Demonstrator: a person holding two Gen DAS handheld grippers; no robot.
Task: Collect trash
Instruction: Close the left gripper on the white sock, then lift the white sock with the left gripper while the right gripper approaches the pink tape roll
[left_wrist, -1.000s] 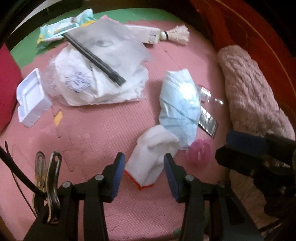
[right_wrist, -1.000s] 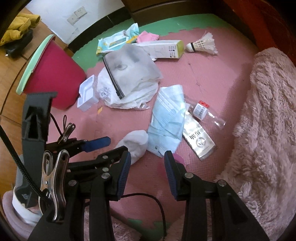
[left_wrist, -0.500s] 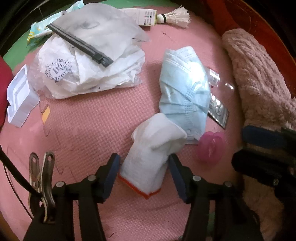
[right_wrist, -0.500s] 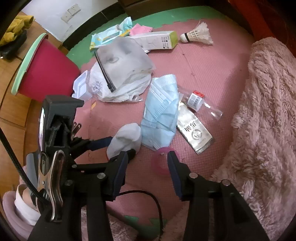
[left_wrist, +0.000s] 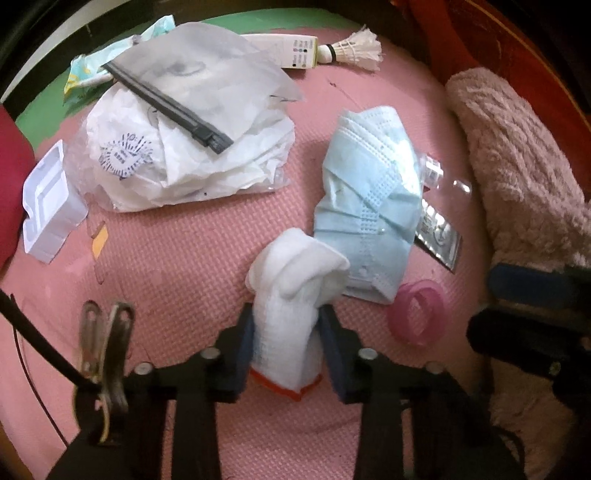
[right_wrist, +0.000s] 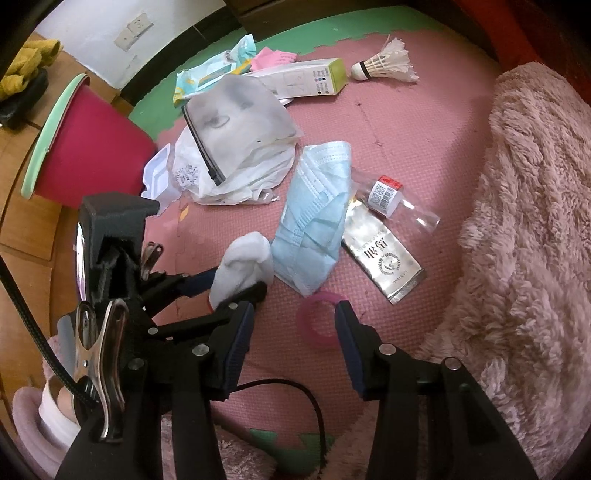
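At the lower centre of the left wrist view, the left gripper (left_wrist: 286, 332) is closing, its pads pinching a white sock (left_wrist: 291, 295) lying on the pink mat (left_wrist: 177, 266). The right gripper (right_wrist: 293, 332) is hanging spread around a pink ring (right_wrist: 318, 320), not touching it.

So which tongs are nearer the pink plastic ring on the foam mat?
Right. The right tongs straddle the pink plastic ring, pads either side, not pressing. The left tongs are beside it, closing on the white cotton glove.
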